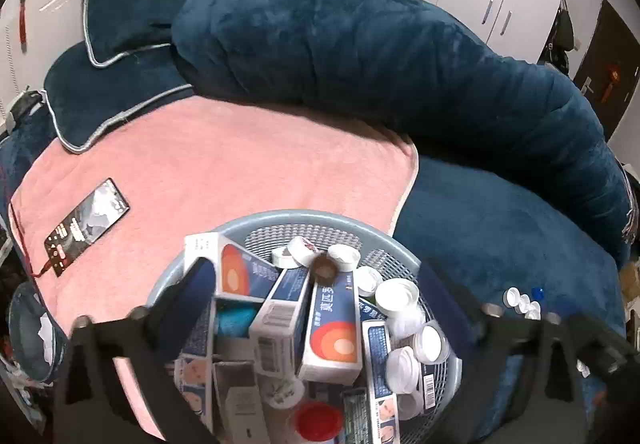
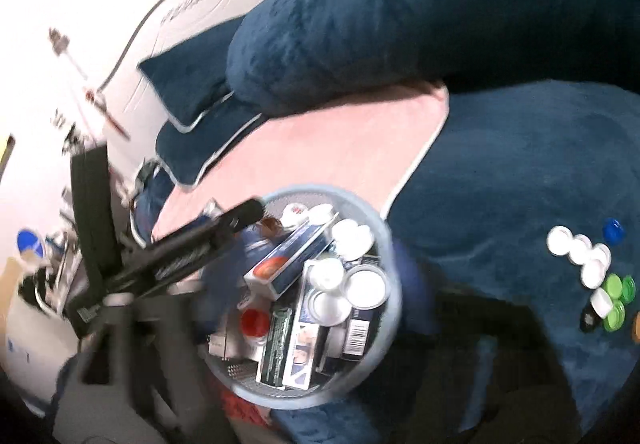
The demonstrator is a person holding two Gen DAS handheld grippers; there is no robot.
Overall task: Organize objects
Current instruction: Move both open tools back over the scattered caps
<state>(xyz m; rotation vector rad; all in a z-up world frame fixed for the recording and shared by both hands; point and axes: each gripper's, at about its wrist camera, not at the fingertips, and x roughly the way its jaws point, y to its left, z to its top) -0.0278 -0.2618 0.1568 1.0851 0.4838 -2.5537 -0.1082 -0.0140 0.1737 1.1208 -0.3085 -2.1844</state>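
Round pale-blue plastic mesh basket (image 1: 320, 219) standing on a bed, partly on a pink towel (image 1: 224, 163) and partly on the dark-blue plush bedspread (image 1: 500, 236). The basket is packed with blue-and-white cardboard medicine boxes bearing orange discs (image 1: 334, 324), white screw caps (image 1: 396, 294), a red round lid (image 1: 318, 422) and a dark-green box (image 2: 276, 344). The left gripper (image 1: 316, 308) hovers over the basket, its dark-blue fingers (image 1: 188, 308) spread wide apart on either side of the contents, holding nothing. The right gripper (image 2: 316, 284) is also above the basket; its view is motion-blurred, its fingers stand apart with the basket between them, gripping nothing. A cluster of loose white, green and blue bottle caps (image 2: 592, 272) lies on the bedspread, well apart from the basket. A black smartphone (image 1: 86, 226) lies on the towel; a rolled dark-blue duvet (image 1: 380, 55) lies behind it.
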